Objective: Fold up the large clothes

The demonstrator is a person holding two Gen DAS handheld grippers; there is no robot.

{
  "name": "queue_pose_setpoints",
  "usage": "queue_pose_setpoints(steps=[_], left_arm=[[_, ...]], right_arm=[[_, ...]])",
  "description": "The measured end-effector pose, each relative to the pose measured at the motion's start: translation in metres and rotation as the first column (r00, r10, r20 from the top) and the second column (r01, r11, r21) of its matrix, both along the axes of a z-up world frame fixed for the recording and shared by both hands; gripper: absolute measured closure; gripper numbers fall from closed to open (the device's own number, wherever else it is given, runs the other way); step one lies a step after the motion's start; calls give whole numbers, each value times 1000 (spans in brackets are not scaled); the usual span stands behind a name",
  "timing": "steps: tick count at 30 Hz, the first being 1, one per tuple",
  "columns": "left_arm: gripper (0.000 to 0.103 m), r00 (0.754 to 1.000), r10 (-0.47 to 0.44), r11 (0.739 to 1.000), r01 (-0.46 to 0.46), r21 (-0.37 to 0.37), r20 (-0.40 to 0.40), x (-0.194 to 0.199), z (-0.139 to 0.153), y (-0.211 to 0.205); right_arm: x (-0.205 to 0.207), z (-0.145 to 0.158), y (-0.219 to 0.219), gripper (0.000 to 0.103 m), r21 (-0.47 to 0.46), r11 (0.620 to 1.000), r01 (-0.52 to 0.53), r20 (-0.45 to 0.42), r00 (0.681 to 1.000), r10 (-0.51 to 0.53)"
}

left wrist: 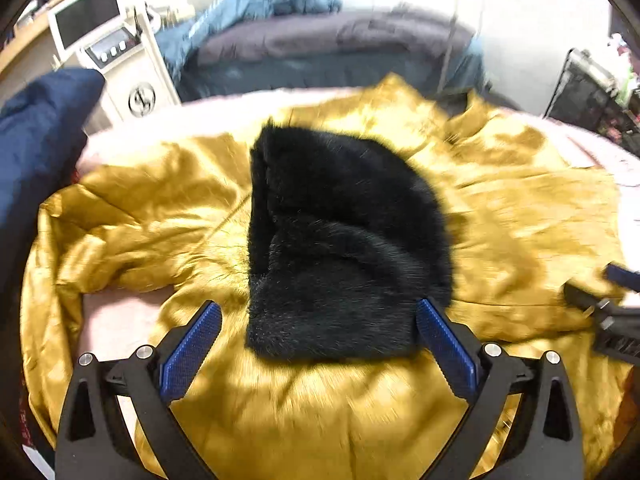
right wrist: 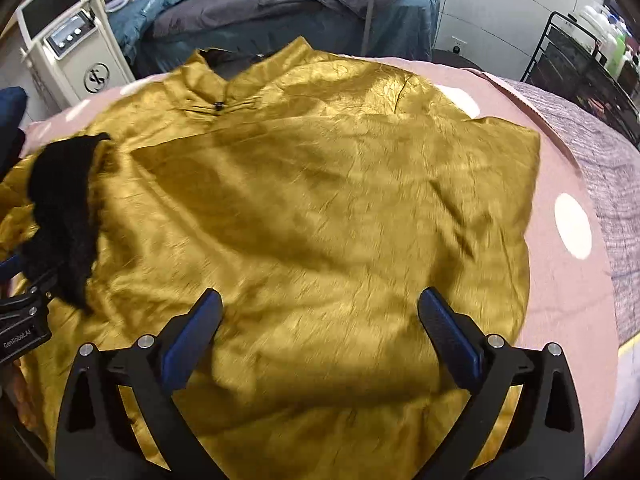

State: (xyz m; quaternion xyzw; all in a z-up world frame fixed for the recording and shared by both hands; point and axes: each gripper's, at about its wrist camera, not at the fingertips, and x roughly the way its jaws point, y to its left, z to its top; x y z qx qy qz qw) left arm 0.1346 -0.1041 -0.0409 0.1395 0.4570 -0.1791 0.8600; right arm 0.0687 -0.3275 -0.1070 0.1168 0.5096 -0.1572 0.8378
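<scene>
A large gold satin garment (right wrist: pixel 320 208) lies spread on a pink bed cover (right wrist: pixel 560 280), its collar with a dark button (right wrist: pixel 218 106) at the far side. A black fur cuff (left wrist: pixel 340 240) of its sleeve lies folded over the gold cloth; it also shows in the right wrist view (right wrist: pixel 64 208). My left gripper (left wrist: pixel 318 320) is open, its fingers either side of the cuff's near edge, just above it. My right gripper (right wrist: pixel 320 320) is open and empty over the garment's lower body. The right gripper also shows at the left wrist view's right edge (left wrist: pixel 608 312).
A white machine with a screen (right wrist: pixel 68 40) stands at the back left. A bed with grey and teal covers (right wrist: pixel 288 8) is behind. A black wire rack with bottles (right wrist: pixel 592 64) stands at the right. A dark blue cloth (left wrist: pixel 36 152) lies at the left.
</scene>
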Motion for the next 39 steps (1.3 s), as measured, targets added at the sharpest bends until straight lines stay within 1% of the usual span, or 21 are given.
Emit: queue_pose_setpoints(steps=[3,5,6,7,9,13,15,16,18,20,22,26,28,30,32,35,39], left_arm=[[7,1000,3,999,-2,-44,28,-32,15,14],[6,999,14,998,-12,-65,34,-47,18,23],[6,999,23,997,-21,-79,33,-59,19,32],[6,999,28,995,-25,-92,31,-59,22,36],[6,998,45,992,-42,-119,31,-78,24,52],[7,994,104,985,-98,-143,32,-96,28,92],[7,990,140,982,-134,-134,36,-101,30,113],[7,985,165,980,-159,-118,45,-104,31,126],[7,977,204,976,-198,-91,57,-108,33,146],[8,965,253,966,-247,-77,67,-109,34,170],[8,948,312,948,-306,-88,68,-109,34,194],[9,909,415,904,-409,-125,28,-111,31,239],[12,899,437,896,-432,-105,32,-115,27,253],[16,900,433,901,-431,-59,41,-119,21,260],[21,909,414,910,-414,-15,44,-122,13,264],[23,916,401,916,-401,-10,20,-127,1,273],[25,923,384,923,-384,-3,-12,-125,-15,273]], right_arm=[[-26,3,22,6,-48,997,-59,3,998,60],[-42,3,33,6,-64,993,-95,-5,996,94],[-51,4,37,6,-61,992,-111,-11,994,111],[-59,5,39,6,-58,991,-122,-14,993,121],[-74,7,42,6,-48,991,-128,-10,992,128],[-110,9,46,6,-13,990,-140,-17,990,140],[-120,7,49,6,-21,988,-151,-27,988,150],[-122,3,50,6,-22,987,-159,-39,987,158],[-129,-3,52,6,-3,986,-167,-57,984,167],[-135,-10,57,6,20,984,-178,-73,981,179],[-137,-16,62,6,15,982,-189,-98,977,190],[-138,-27,71,6,-4,979,-202,-140,970,199],[-139,-30,71,6,-3,980,-199,-140,970,196],[-140,-33,70,6,11,981,-192,-139,972,192],[-142,-36,69,6,26,984,-178,-131,975,180],[-144,-38,69,6,27,985,-169,-123,978,171],[-145,-40,71,6,15,986,-163,-117,979,164]])
